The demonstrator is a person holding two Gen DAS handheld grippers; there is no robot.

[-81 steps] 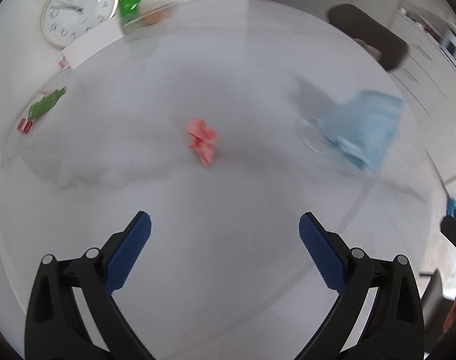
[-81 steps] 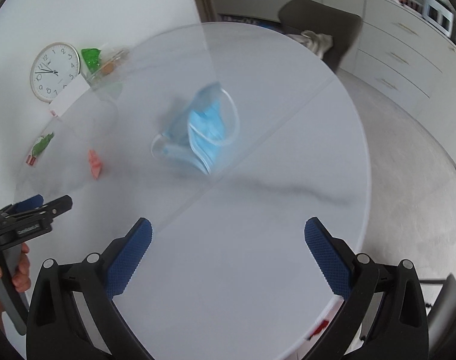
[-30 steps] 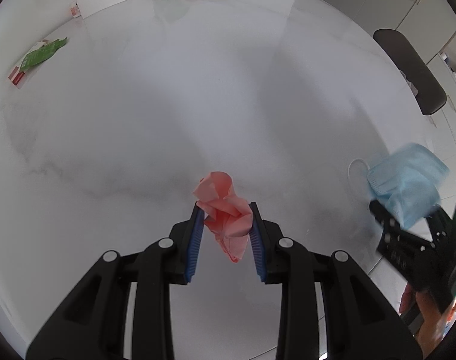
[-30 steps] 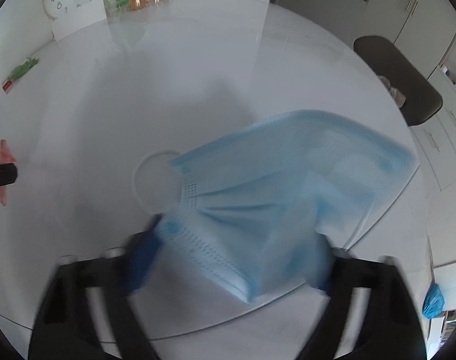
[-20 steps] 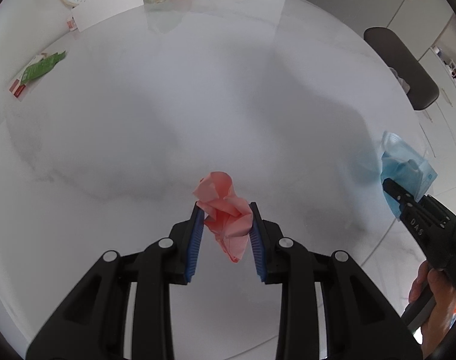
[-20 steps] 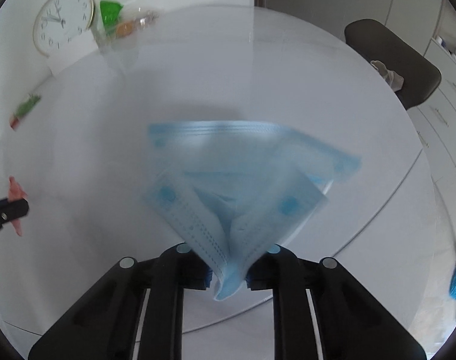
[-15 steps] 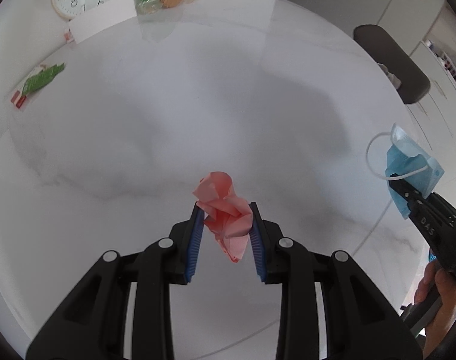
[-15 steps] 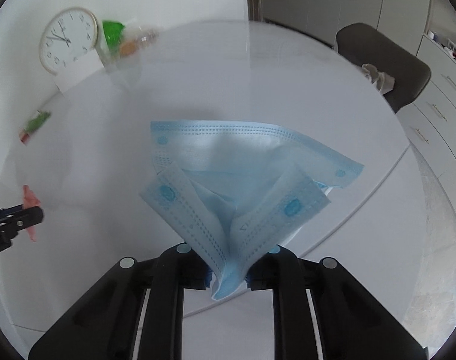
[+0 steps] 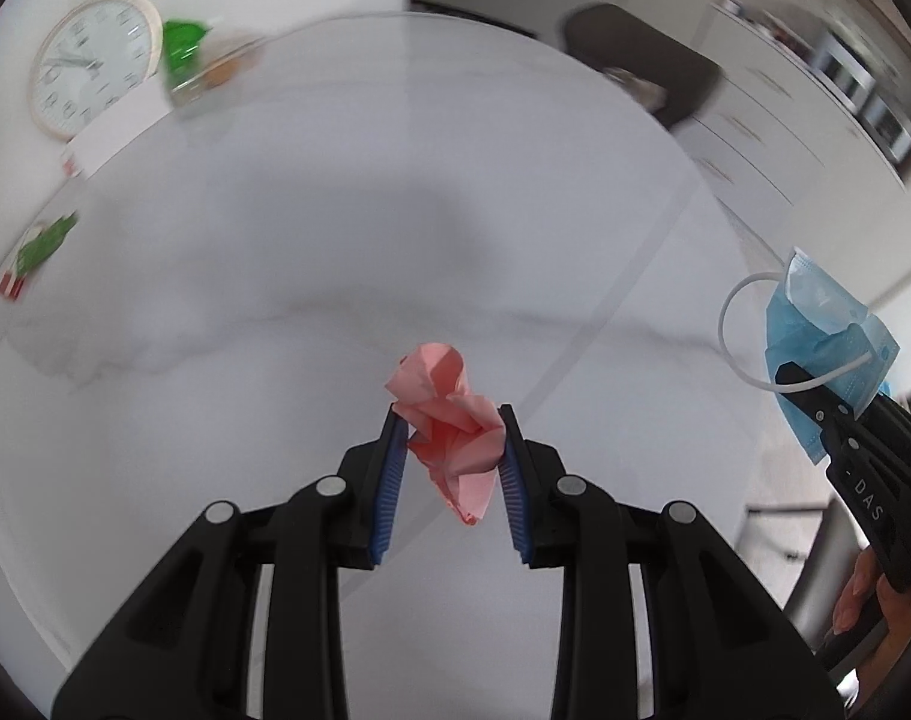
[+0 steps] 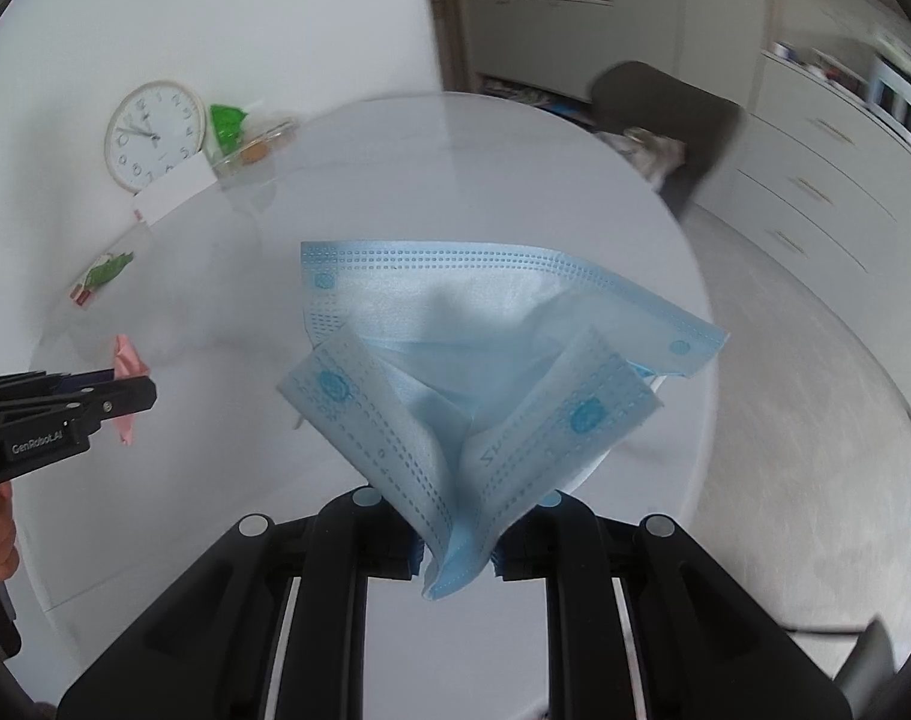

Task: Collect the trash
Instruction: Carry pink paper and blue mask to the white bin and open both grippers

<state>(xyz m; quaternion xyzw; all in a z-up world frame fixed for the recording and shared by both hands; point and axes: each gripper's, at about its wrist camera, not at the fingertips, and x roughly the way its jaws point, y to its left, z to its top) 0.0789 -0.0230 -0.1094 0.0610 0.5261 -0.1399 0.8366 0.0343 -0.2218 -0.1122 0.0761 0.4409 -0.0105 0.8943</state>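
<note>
My left gripper (image 9: 452, 438) is shut on a crumpled pink paper (image 9: 449, 426), held up above the round white marble table (image 9: 335, 228). The same pink paper (image 10: 125, 366) shows at the left edge of the right wrist view, between the left gripper's fingers (image 10: 119, 396). My right gripper (image 10: 455, 546) is shut on a folded blue face mask (image 10: 485, 360), which hangs in the air and fans out above the jaws. From the left wrist view the blue face mask (image 9: 827, 342) sits at the far right with its white ear loop hanging free.
A green and red wrapper (image 9: 35, 252) lies near the table's left edge. At the back left stand a round wall clock (image 9: 89, 81), a white card (image 10: 173, 192) and a clear container with green and orange contents (image 9: 203, 72). A dark chair (image 10: 671, 114) stands behind the table; white drawers line the right.
Both grippers have risen away from the table with their loads. The right gripper closed on the blue mask and lifted it off the table; the left kept its hold on the pink paper.
</note>
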